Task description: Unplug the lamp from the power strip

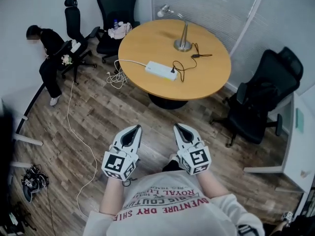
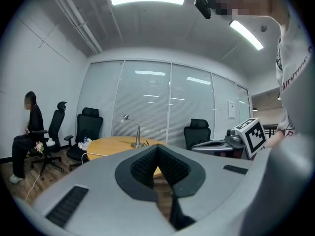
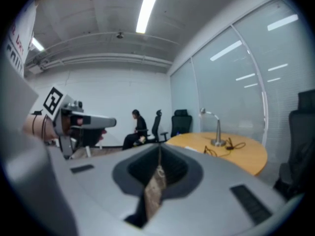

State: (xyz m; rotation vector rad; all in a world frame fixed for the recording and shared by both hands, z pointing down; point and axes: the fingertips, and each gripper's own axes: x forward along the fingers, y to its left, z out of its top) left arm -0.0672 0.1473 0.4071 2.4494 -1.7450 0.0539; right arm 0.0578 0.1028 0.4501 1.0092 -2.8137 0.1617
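Note:
A silver desk lamp (image 1: 183,37) stands on the round wooden table (image 1: 211,77) at the far side of the room. Its black cord (image 1: 183,65) runs to a plug (image 1: 173,72) seated in the white power strip (image 1: 160,70) near the table's left part. My left gripper (image 1: 134,128) and right gripper (image 1: 178,127) are held close to my body over the wooden floor, well short of the table. Both are shut with nothing between the jaws. The left gripper view shows the lamp (image 2: 133,132) and table (image 2: 106,144) ahead; the right gripper view shows the lamp (image 3: 215,128) to its right.
A person (image 1: 47,53) sits on a black chair at the far left. More black chairs (image 1: 115,14) stand behind the table, and one (image 1: 263,97) at the right. A white cable (image 1: 74,122) trails across the floor. A white desk (image 1: 301,141) lies at the right edge.

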